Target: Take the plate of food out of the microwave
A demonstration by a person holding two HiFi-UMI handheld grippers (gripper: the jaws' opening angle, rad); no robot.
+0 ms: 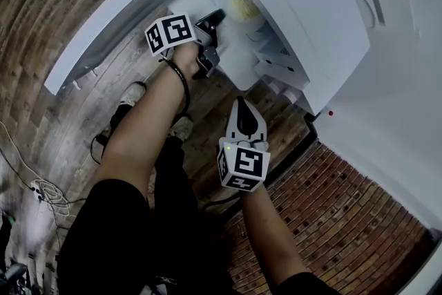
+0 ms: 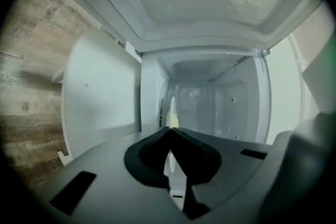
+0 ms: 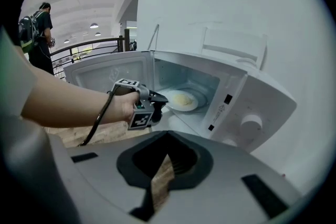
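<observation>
There is one white microwave (image 1: 297,3) (image 3: 236,97), and its single door (image 1: 117,24) (image 3: 110,73) (image 2: 100,97) is swung fully open to the left. One round knob (image 3: 252,123) sits on the control panel at the right front corner.

One white plate (image 1: 254,22) (image 3: 195,106) (image 2: 169,162) lies flat on the cavity floor inside the oven. It carries one heap of yellow food (image 1: 243,7) (image 3: 182,99) (image 2: 173,120) at its centre.

There are two grippers, each with one marker cube (image 1: 170,33) (image 1: 243,166).

- **Left gripper:** The left gripper (image 1: 215,18) (image 3: 159,100) (image 2: 170,131) reaches in over the front edge of the cavity floor on the door side. Its jaws are clenched on the plate's rim. In the left gripper view the tips meet, and the thin white edge of the plate runs between them.
- **Right gripper:** The right gripper (image 1: 240,101) (image 3: 168,136) hangs outside the oven, well apart from the plate and below the open front. Its jaws are pressed together and grasp nothing. Only a strip of wooden floor (image 1: 41,10) shows through the slit behind the tips.

The head view also shows the wearer's two shoes (image 1: 131,97) (image 1: 181,126) on the floor. A tangle of cables (image 1: 41,193) lies near the left edge.

In the right gripper view, one other person (image 3: 39,34) with a backpack stands far off by a railing.
</observation>
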